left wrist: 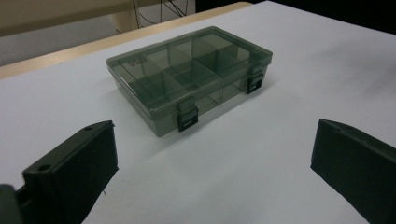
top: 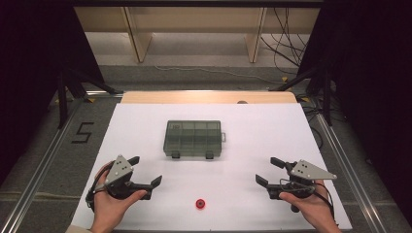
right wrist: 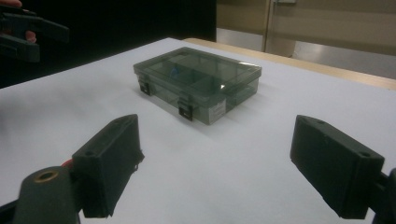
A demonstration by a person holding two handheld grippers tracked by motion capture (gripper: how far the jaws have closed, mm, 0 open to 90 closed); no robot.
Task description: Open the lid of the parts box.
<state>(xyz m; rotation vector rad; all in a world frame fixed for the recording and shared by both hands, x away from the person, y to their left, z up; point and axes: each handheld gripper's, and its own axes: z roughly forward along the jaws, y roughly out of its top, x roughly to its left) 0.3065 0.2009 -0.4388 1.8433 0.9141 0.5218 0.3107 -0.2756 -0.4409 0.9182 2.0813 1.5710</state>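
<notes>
Seen from above, with clock directions read from the middle of the white table top (top: 272, 141):

- At 12 o'clock, along the far edge, a pale wooden strip (top: 209, 97), with a small dark spot (top: 241, 102) on it.
- Farther off at 12, two light wooden legs (top: 138, 36) standing on the grey floor (top: 194, 77).
- At 1 o'clock, a tangle of black cables (top: 286, 43) hanging down to the floor.
- At 9 and 3 o'clock, metal rails (top: 43, 160) running beside the table.
- At 9 o'clock, a black figure 5 (top: 82, 132) marked on the floor.
- At 10 and 2 o'clock, black stands (top: 62, 94) in front of dark curtains (top: 29, 58).
</notes>
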